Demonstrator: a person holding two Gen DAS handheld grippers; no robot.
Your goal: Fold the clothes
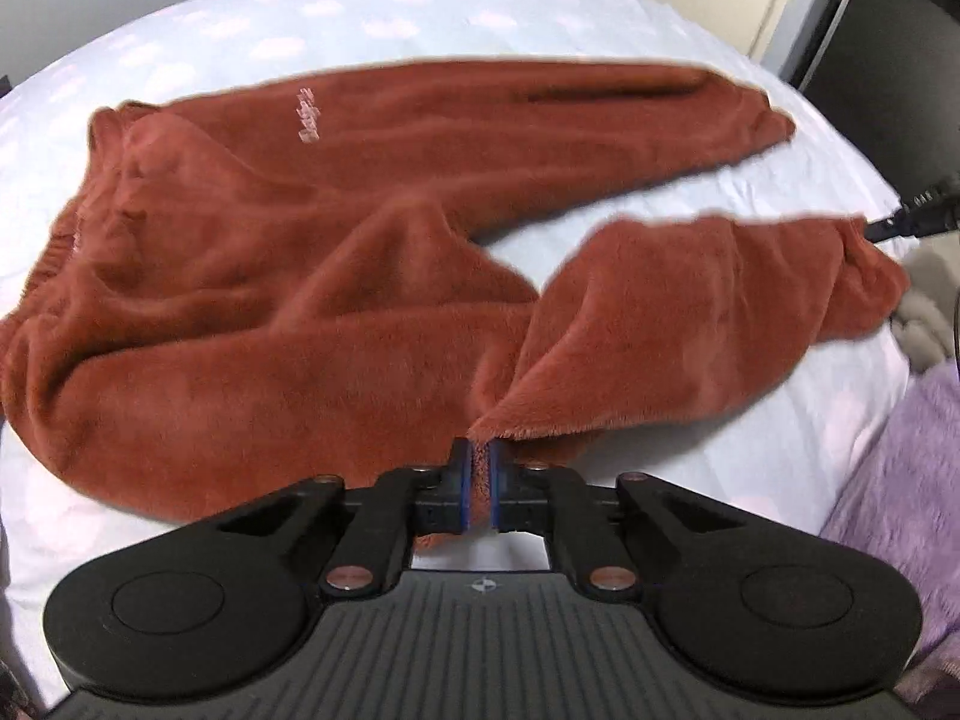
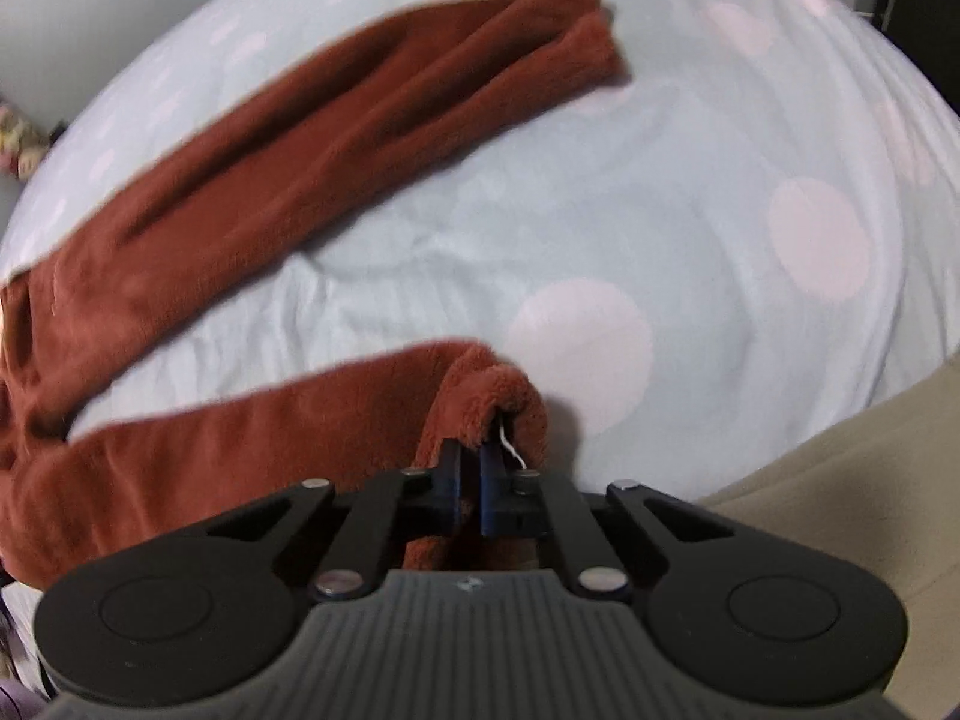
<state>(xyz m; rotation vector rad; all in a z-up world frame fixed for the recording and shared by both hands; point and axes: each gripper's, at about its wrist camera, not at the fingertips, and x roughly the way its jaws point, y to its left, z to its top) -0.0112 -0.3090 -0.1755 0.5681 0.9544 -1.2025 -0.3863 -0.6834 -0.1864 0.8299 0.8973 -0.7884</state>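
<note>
The left gripper (image 1: 480,462) pinches the fuzzy rust-red pants (image 1: 252,276) on the bed (image 1: 420,18). The right gripper (image 2: 471,459) pinches one leg's cuff (image 2: 498,402). The small writing (image 1: 309,117) is too blurry to read.

The pale lettering (image 1: 311,117) on the rust-red fleece trousers (image 1: 240,276) is too blurred to read; their waistband end runs past the right wrist picture's left edge.
</note>
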